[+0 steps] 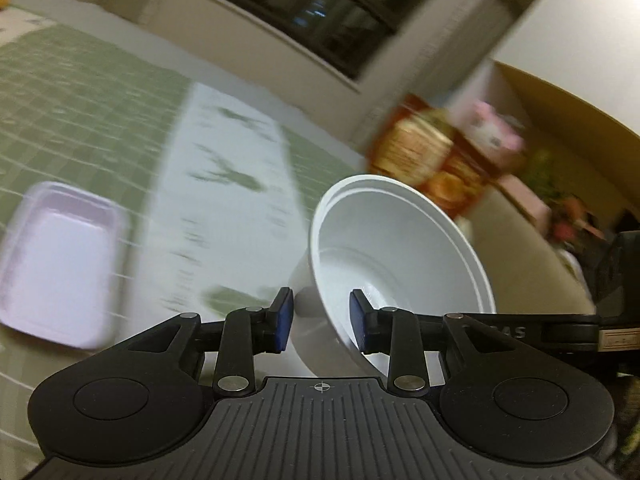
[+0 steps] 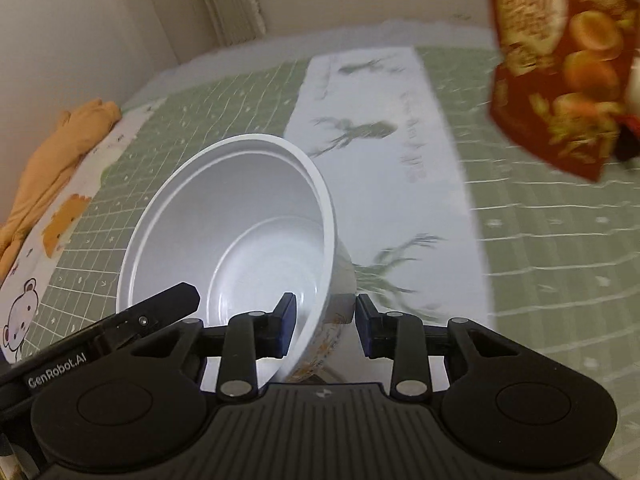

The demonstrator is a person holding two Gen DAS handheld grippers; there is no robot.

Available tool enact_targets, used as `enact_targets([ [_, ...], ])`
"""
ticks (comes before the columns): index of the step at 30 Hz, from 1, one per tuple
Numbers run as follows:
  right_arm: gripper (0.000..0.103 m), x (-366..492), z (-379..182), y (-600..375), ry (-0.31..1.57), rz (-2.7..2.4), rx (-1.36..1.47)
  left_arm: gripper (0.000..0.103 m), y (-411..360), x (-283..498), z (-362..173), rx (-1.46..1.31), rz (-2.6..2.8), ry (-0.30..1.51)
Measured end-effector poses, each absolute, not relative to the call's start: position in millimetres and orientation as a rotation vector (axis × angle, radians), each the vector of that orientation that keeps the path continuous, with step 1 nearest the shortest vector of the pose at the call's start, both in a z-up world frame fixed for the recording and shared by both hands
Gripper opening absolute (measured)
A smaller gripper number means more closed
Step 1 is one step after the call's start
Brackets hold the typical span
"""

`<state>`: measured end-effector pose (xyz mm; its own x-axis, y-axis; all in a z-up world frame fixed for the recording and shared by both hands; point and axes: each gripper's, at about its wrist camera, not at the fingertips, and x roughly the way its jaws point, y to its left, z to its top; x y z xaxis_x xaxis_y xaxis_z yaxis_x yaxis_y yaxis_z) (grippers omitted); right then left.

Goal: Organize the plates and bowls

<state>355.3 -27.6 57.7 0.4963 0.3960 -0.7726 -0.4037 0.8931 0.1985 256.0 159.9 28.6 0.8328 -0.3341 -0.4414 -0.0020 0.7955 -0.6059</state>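
Observation:
A white bowl hangs tilted above the green checked tablecloth, its opening turned toward the cameras. My left gripper has its blue pads on either side of the bowl's near wall and is shut on it. In the right wrist view the same bowl shows an orange print low on its outside. My right gripper is shut on its wall, one pad inside and one outside. The left gripper's finger reaches over the rim at the left. A white rectangular tray lies on the cloth to the left.
A red snack bag stands at the right, also seen as the snack bag behind the bowl. An orange cloth lies at the table's left edge. A cardboard box with a pink toy sits far right. A window and wall are behind.

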Motion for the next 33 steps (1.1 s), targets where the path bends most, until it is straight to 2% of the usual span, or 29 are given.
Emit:
enact_targets([
  [8, 0.035, 328.0, 60.2, -137.5, 0.971, 0.394, 0.08, 0.033, 72.1, 258.3, 38.3, -0.528, -0.257, 0.732],
  [20, 0.035, 312.4, 12.6, -186.2, 1.086, 0.41, 0.15, 0.031, 33.7, 253.6, -8.5, -0.511, -0.202, 0.973],
  [22, 0.035, 313.8, 5.2, -189.5, 1.093, 0.41, 0.156, 0.027, 32.4, 252.0, -9.4, -0.517, -0.206, 0.981],
  [26, 0.037, 310.4, 5.1, -200.4, 1.061, 0.408, 0.175, 0.027, 35.1, 244.7, 0.8, -0.515, -0.193, 0.931],
  [28, 0.046, 309.0, 8.5, -205.8, 1.041, 0.409, 0.188, 0.027, 36.0, 244.1, 6.6, -0.51, -0.178, 0.914],
  [33, 0.048, 308.2, 10.8, -211.5, 1.015, 0.41, 0.189, 0.027, 36.1, 242.2, 7.7, -0.517, -0.166, 0.91],
])
